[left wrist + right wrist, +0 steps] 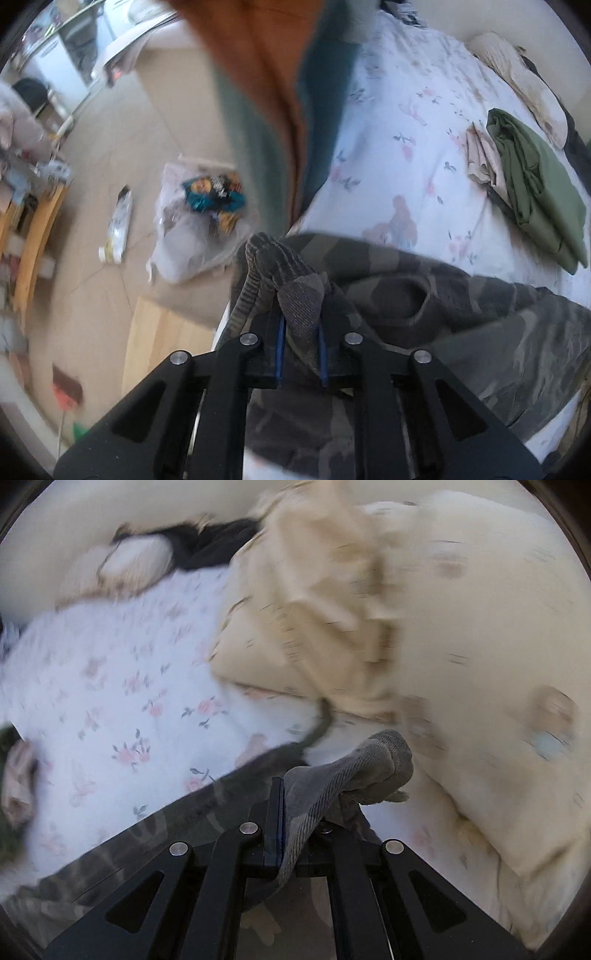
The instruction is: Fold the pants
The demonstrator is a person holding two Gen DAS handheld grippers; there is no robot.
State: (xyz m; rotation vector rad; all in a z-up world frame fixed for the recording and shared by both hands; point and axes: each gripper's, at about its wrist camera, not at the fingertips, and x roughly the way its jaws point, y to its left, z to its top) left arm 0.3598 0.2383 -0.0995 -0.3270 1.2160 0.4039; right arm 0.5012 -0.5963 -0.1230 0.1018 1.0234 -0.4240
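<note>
left gripper: the black two-finger left gripper (301, 328) has a ribbed grey-brown cuff of the camouflage-print fabric pants (461, 321) pinched between its blue-edged pads, so it's clamped on cloth, not empty.

right gripper: the black two-finger right gripper (295, 808) is pretty much fully closed on another ribbed grey cuff (354, 771), which bunches up and flops over past the tips.

pants: the camo pants (147, 834) hang from both grippers and trail down onto the white bedsheet with small pink flowers (406, 129). In the left view the body of them lies rumpled just beyond the fingers, with a dark opening showing in the folds. A thin dark drawstring (321, 720) snakes out across the sheet in the right view.

progress: looks like early-to-middle. Both leg ends seem to be in hand, which reads as bringing them together or over for a first fold, but nothing is laid flat or creased yet. The right view is heavily smeared, so can't say how neat the far side is.

left to do: probably lay the pants down flat, line up the legs, fold over, smooth out.

further back: a folded olive-green garment (535, 192) sits on the sheet with a beige folded cloth (478, 155) tucked beside it, so likely earlier laundry done. A cream patterned pillow (480, 627) and a crumpled tan fabric (314, 602) lie at the far end.

off the bed: an orange-and-teal hanging cloth (273, 74) and a clear plastic bag of colourful stuff (199, 221) on the floor.
</note>
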